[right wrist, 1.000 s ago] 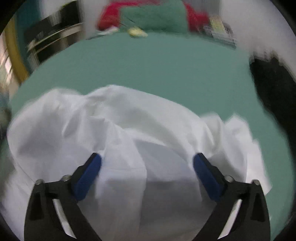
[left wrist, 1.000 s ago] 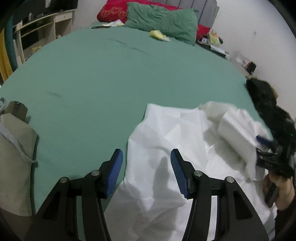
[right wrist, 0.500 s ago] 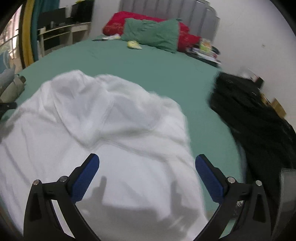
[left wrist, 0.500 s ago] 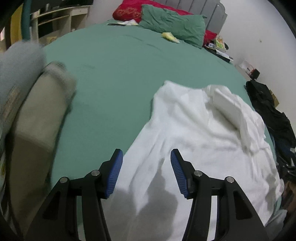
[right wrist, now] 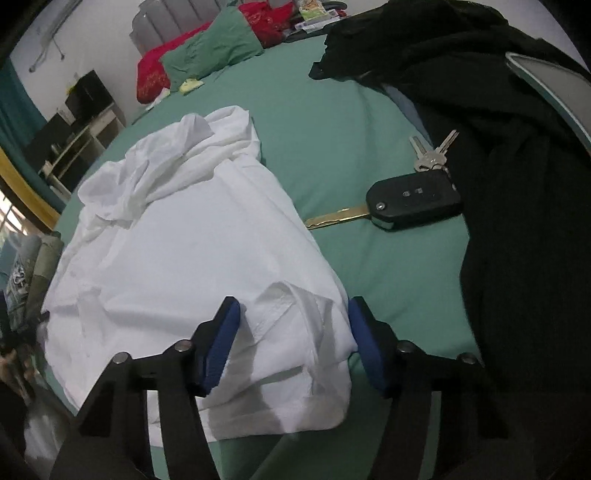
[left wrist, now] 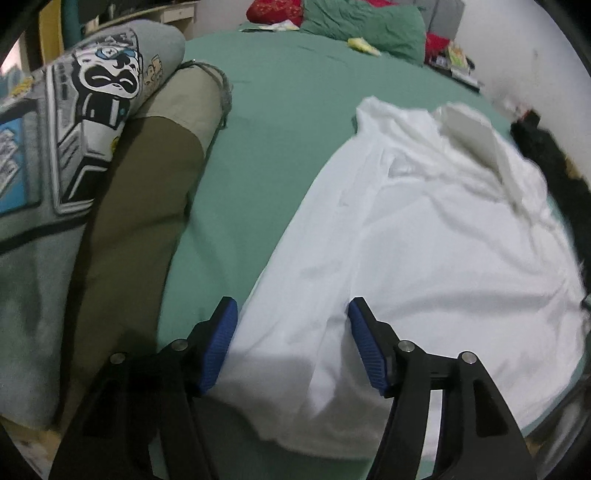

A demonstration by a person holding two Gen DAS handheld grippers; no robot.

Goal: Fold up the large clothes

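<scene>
Left gripper (left wrist: pixel 291 345) wide open, low in frame, over near edge of white shirt (left wrist: pixel 424 240). Right gripper (right wrist: pixel 293 341) wide open over shirt corner. Shirt spread across frame centre on green bed (right wrist: pixel 332 129); keys (right wrist: pixel 410 201) at right.

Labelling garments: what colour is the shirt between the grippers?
White shirt, plain; clearest in the right wrist view.

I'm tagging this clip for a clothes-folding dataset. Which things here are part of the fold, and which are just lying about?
Part of the job:
- white shirt, spread on the green bed sheet
- left gripper, open over the shirt's near edge
- right gripper, open over the shirt's corner

Lying about:
- car key with house keys
- black garment
- pillows
- printed grey garment
</scene>
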